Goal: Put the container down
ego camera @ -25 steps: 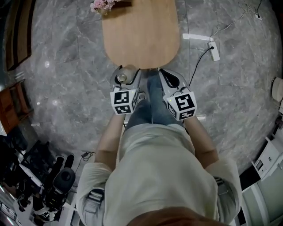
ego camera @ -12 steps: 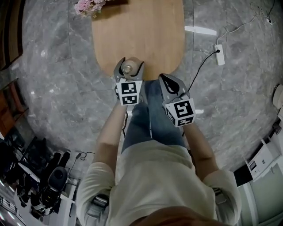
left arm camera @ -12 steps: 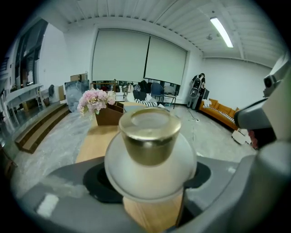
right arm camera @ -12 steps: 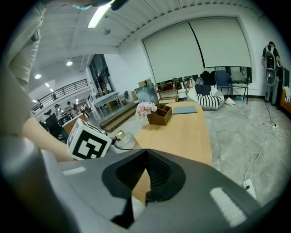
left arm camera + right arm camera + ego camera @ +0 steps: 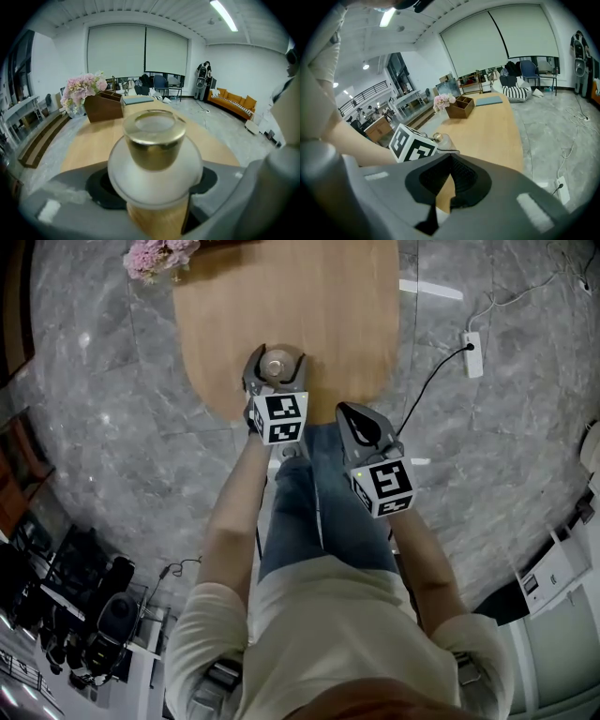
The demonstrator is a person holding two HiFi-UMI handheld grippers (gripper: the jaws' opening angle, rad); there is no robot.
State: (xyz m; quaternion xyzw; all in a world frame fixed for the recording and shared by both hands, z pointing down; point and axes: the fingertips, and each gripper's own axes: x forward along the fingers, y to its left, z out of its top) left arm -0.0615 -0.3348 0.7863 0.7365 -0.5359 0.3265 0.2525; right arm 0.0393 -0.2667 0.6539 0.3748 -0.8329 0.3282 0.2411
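From above, the left gripper (image 5: 276,359) reaches over the near rounded end of the wooden table (image 5: 319,306), its jaws spread wide around the container (image 5: 274,367), of which only a small round cap shows. The left gripper view fills that in: a frosted white, rounded jar with a gold cap, upright, pinched on both sides by the dark pads. Whether its base touches the table no view settles. The same view shows pink flowers (image 5: 82,89) beside a brown wooden box (image 5: 105,105) at the far end of the table, and an orange sofa (image 5: 234,102) along the wall; the head view catches only the flowers at the table's edge. The right gripper (image 5: 449,161) has its jaws pressed together with nothing between them. The head view places it off the table, over the person's jeans. A white power strip (image 5: 472,352) lies on the grey marble floor
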